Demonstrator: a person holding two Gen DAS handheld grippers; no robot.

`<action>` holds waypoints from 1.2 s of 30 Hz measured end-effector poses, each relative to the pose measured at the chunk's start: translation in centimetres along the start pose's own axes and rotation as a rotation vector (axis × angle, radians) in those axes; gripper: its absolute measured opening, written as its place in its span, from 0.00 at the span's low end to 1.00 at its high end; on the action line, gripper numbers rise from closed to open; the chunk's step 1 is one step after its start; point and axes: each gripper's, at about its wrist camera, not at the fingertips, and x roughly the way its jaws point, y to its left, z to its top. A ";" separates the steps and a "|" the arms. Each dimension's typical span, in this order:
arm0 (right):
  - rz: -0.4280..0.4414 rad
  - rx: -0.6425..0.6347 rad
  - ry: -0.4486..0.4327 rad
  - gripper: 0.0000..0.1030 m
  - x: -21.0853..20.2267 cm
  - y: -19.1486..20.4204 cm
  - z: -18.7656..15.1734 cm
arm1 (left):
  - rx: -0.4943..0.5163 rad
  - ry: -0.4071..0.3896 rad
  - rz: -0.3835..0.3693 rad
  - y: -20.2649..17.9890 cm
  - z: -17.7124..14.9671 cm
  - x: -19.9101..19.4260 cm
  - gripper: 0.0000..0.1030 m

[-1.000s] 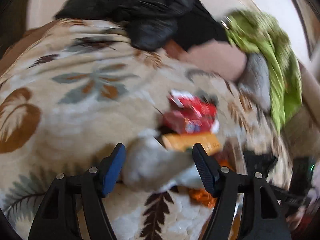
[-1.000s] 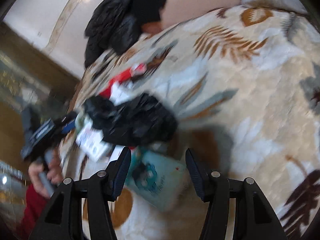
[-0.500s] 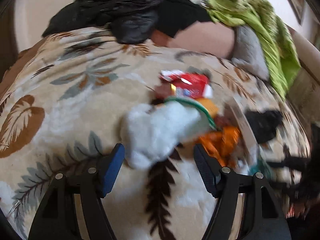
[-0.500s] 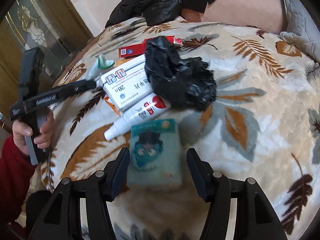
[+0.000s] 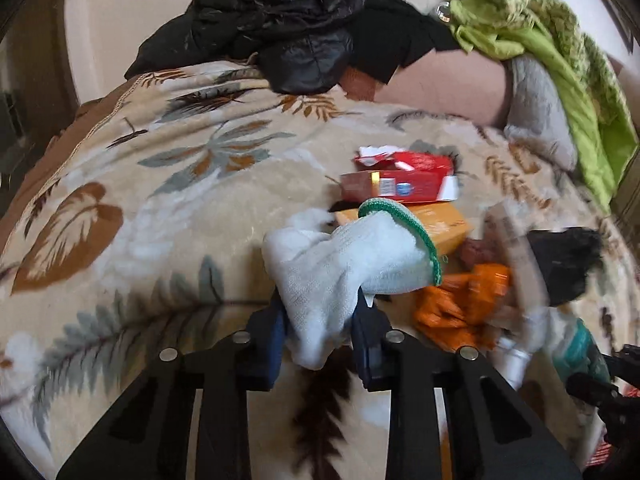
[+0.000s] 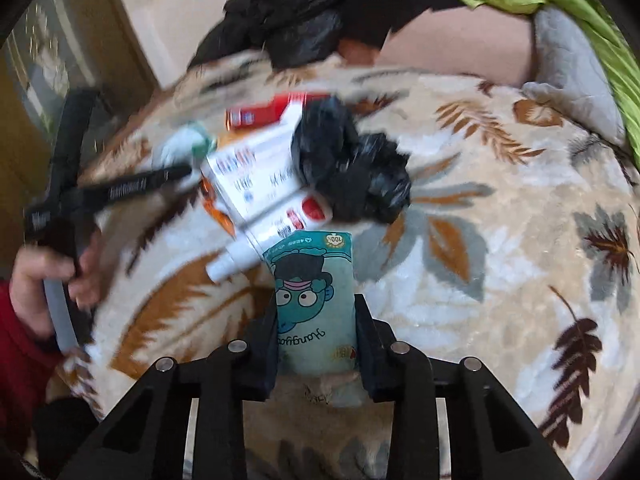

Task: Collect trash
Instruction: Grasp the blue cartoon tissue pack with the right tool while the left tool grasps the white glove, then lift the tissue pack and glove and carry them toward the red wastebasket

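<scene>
My left gripper (image 5: 320,332) is shut on a white knit glove with a green cuff (image 5: 344,268), which shows blurred in the right wrist view (image 6: 184,146). My right gripper (image 6: 316,332) is shut on a teal cartoon tissue pack (image 6: 312,292), also visible at the right edge of the left wrist view (image 5: 576,344). Between them lies a trash pile: red boxes (image 5: 400,178), an orange box (image 5: 444,222), an orange wrapper (image 5: 456,304), a white medicine box (image 6: 256,176), a white tube (image 6: 276,232) and a crumpled black bag (image 6: 352,172).
Everything lies on a beige leaf-pattern blanket (image 5: 140,208). A black jacket (image 5: 280,28), a green cloth (image 5: 552,52) and a grey pillow (image 5: 536,112) are at the back. The left hand and its gripper handle (image 6: 68,200) are at the left.
Both grippers have closed: the left on the white glove, the right on the teal tissue pack. Both were open around these items half a second ago.
</scene>
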 end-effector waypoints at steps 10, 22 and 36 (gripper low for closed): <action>-0.078 0.066 -0.216 0.33 -6.8 1.7 -1.6 | 0.010 -0.109 -0.054 -5.5 -4.2 -10.4 0.27; -0.130 0.137 -0.309 0.34 -10.2 1.8 -4.0 | 0.066 -0.150 0.055 -9.7 -8.7 -11.8 0.27; -0.135 0.187 -0.283 0.34 -8.5 1.0 -4.3 | 0.073 -0.169 0.139 -9.7 -9.1 -11.0 0.27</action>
